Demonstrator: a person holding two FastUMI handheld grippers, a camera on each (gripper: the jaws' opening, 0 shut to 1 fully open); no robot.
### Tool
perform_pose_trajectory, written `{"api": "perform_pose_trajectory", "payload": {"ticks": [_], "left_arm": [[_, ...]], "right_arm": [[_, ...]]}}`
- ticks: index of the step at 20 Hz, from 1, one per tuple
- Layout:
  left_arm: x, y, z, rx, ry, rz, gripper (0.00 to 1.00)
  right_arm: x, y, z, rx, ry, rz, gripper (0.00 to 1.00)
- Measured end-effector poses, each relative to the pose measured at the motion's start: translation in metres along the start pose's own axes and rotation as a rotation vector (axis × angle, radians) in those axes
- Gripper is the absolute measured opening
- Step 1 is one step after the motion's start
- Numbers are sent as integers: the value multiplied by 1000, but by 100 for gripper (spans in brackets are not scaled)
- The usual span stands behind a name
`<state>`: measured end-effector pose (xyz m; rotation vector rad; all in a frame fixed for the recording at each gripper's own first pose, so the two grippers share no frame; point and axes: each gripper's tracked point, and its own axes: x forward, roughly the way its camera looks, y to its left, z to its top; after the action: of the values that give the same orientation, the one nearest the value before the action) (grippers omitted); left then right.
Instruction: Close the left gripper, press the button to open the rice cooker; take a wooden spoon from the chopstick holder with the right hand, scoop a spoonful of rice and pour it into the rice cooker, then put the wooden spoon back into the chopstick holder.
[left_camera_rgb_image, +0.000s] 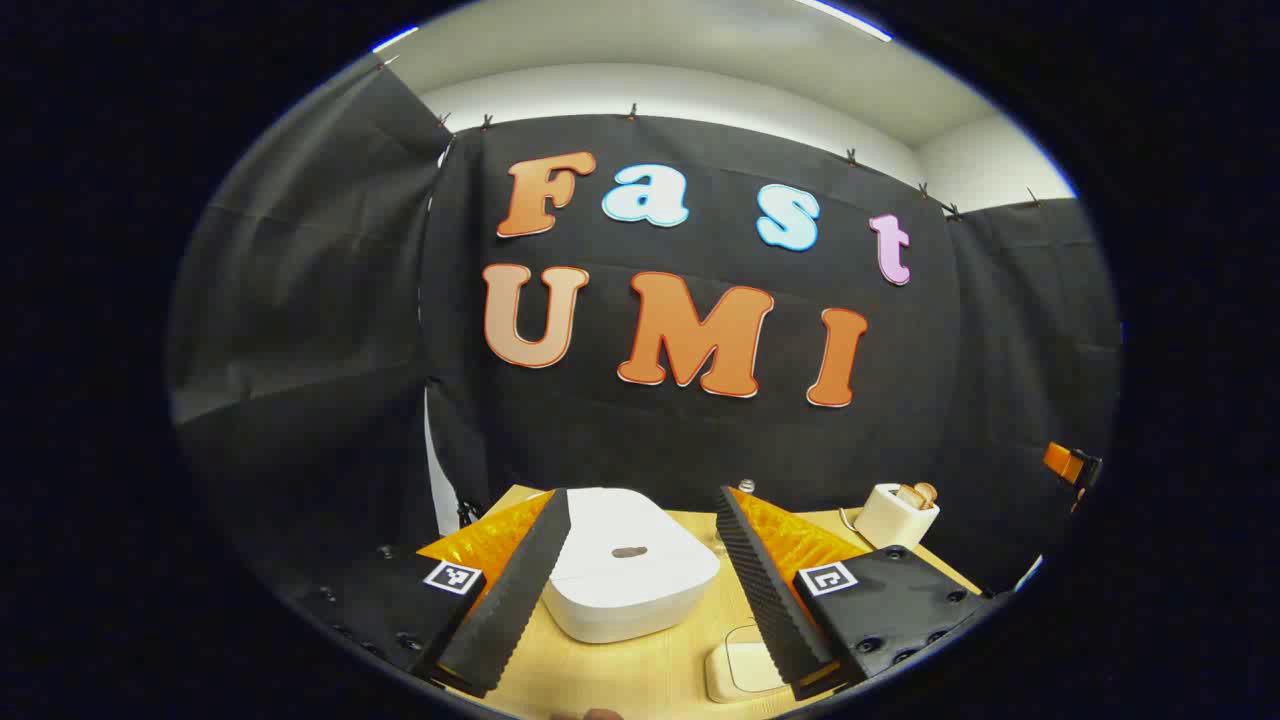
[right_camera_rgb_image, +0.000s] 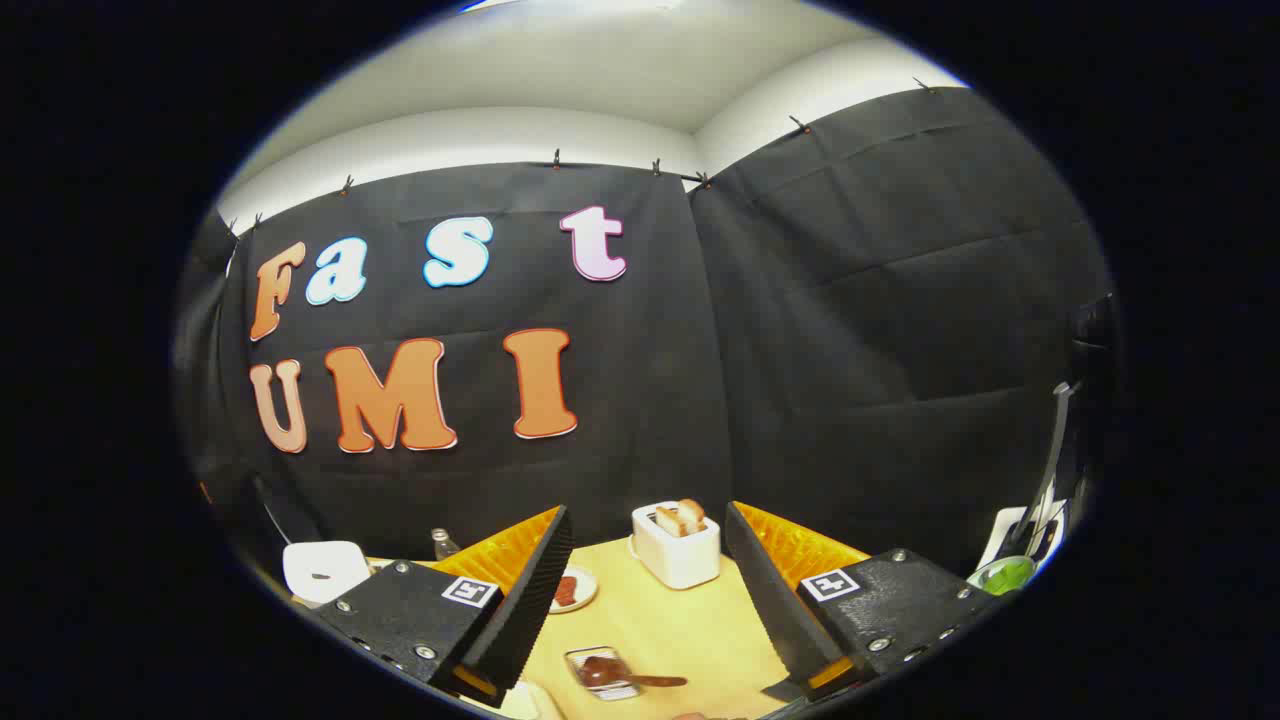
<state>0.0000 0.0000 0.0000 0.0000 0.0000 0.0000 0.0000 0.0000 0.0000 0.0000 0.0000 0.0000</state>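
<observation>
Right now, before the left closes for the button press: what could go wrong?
1. The left gripper is open and straddles the closed rice cooker; shutting it here might pinch the body rather than form a closed tip for the lid button.
2. In the right gripper view, the right gripper faces a toaster, so the right hand could head for the wrong container.

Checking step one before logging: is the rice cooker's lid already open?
No: in the left gripper view the rice cooker sits with its lid flat and shut, between the open left gripper.
</observation>
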Motion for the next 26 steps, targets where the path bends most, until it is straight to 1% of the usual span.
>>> {"api": "perform_pose_trajectory", "payload": {"ticks": [1, 2, 4, 7, 9, 10, 13, 16, 18, 21, 23, 26], "left_arm": [[-2, 13, 7, 9, -9, 24, 100], [-3, 26, 13, 21, -25, 51, 100], [-4, 38, 28, 26, -67, 91, 100], [-6, 37, 41, 27, -96, 100, 100], [-4, 49, 46, 45, -107, 165, 100], [-6, 47, 48, 48, -112, 176, 100], [-14, 36, 44, 48, -106, 174, 99], [-22, 33, 43, 60, -111, 199, 100], [-28, 25, 43, 57, -113, 202, 100], [-36, 12, 44, 60, -123, 188, 99], [-36, 9, 42, 73, -118, 193, 99], [-39, 5, 41, 82, -116, 195, 100]], "right_arm": [[-2, 9, 1, -2, -8, 16, 94], [-3, 11, 0, -19, -10, 21, 94], [-4, 9, -4, -56, 13, 23, 95], [-4, 3, 5, -55, 24, 25, 95], [-1, 3, 5, -56, 40, 47, 94], [1, 3, 5, -57, 44, 54, 95], [6, 1, 6, -79, 40, 74, 95], [3, 3, 4, -104, 46, 106, 95], [3, 1, 5, -119, 42, 123, 95], [2, -1, 8, -112, 40, 135, 95], [0, -1, 7, -101, 44, 146, 95], [-4, 2, 5, -138, 46, 176, 95]]}}
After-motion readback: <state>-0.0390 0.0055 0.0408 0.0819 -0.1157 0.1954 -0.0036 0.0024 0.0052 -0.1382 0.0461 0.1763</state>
